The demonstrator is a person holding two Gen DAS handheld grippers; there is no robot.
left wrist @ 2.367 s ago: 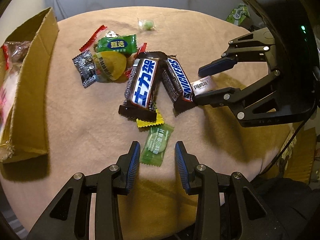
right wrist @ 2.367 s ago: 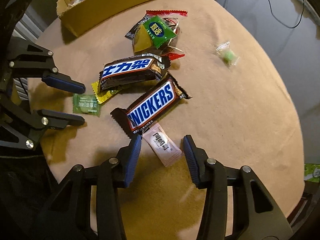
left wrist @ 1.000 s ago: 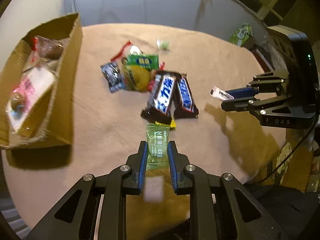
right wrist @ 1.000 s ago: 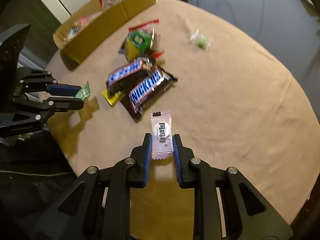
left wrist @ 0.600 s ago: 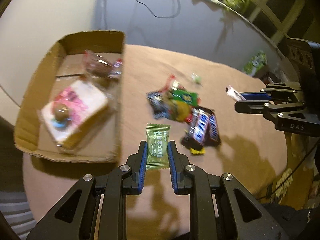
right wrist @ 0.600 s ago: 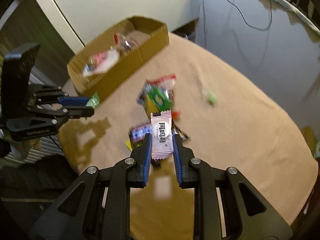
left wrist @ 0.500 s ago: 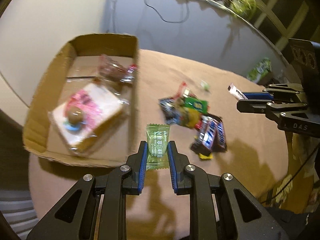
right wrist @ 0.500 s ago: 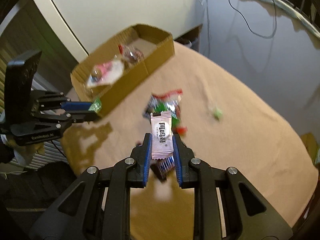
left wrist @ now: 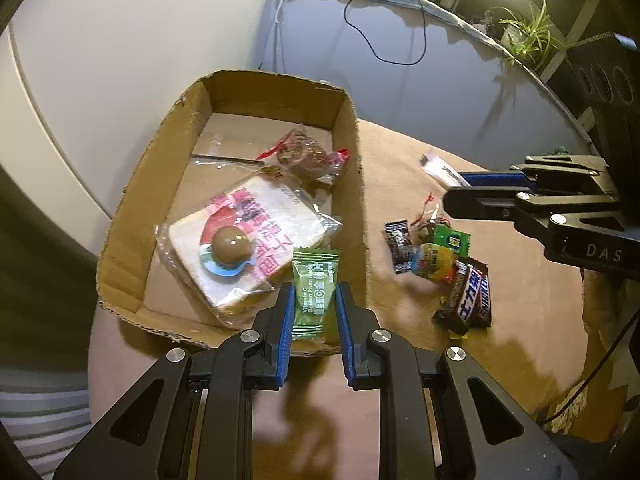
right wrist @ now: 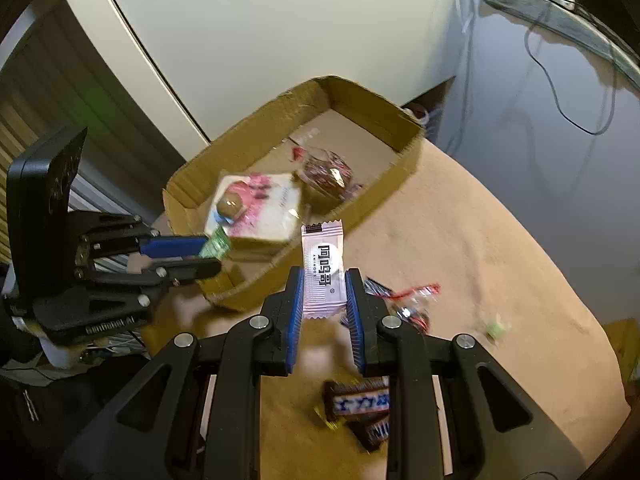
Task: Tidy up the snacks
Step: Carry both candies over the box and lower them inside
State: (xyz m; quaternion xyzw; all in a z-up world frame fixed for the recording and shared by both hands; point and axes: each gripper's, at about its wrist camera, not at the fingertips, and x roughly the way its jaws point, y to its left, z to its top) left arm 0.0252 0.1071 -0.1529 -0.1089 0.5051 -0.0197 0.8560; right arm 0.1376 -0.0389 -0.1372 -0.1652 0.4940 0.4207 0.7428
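1. Left wrist view:
   - Left hand-held gripper (left wrist: 313, 316): clenched on the green candy sachet (left wrist: 315, 288), held upright between the blue pads.
   - Sachet position: lifted off the worktop (left wrist: 400, 168), now above the near right corner of the cardboard box (left wrist: 356, 128); about a second ago, still over the loose pile.
   - Box contents: wrapped bread slice (left wrist: 248, 240) and a clear-wrapped brown snack (left wrist: 308, 156).
   - Remaining on the worktop right of the box: chocolate bars (left wrist: 468, 296) and small mixed candies (left wrist: 432, 244).

2. Right wrist view:
   - Right hand-held gripper (right wrist: 324, 300): clenched on the white sachet (right wrist: 324, 268).
   - Sachet position: carried from mid-worktop to just short of the box's long near wall (right wrist: 360, 208), not yet over the inside.
   - Left hand-held gripper visible at left, green sachet tip at the box's near corner.

3. Meaning for the task:
   - Both picks done; transport nearly complete.
   - Likely next: release over the box interior, left first.
   - Several snacks still to collect.
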